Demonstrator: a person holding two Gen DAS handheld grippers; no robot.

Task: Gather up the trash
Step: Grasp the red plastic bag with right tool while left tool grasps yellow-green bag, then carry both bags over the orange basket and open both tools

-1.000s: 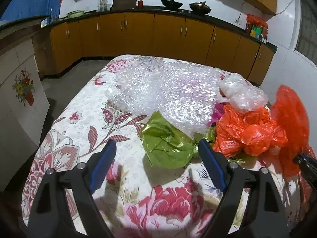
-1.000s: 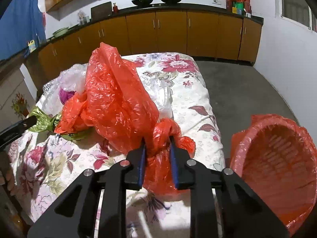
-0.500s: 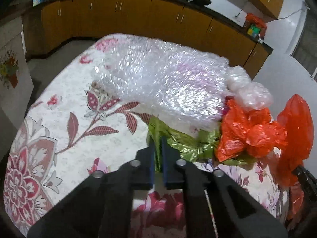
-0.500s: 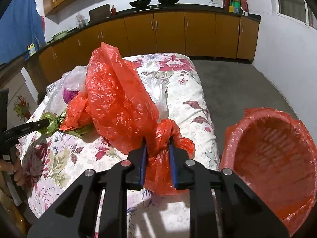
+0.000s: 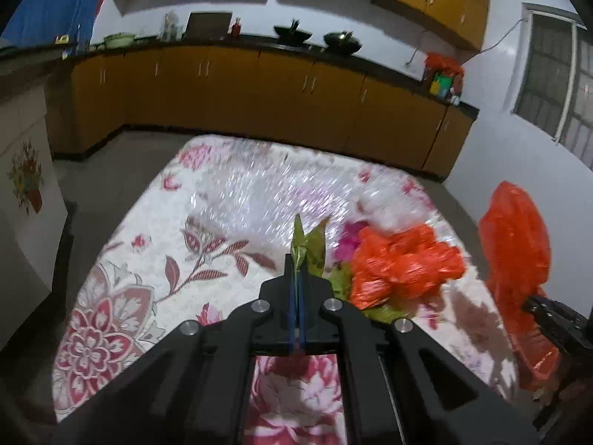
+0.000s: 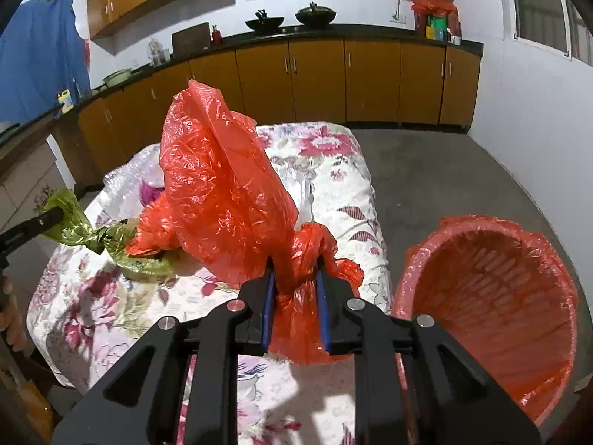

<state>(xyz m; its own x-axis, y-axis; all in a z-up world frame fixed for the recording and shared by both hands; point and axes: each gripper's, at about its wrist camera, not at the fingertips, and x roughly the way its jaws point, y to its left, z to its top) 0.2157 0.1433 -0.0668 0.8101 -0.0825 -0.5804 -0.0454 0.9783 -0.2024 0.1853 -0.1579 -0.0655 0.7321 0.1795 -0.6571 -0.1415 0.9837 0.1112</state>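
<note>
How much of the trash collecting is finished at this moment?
Nothing shows in the lined bin yet. In hand: left gripper pinches the green wrapper; right gripper grips an orange bag. Left on the table: bubble wrap, another orange bag, clear plastic.

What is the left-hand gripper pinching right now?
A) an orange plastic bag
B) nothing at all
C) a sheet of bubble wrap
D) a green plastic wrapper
D: the left gripper is shut on the green plastic wrapper, whose crinkled end sticks up past its tips; the right wrist view shows the same wrapper stretched out from the pile on the table.
</note>
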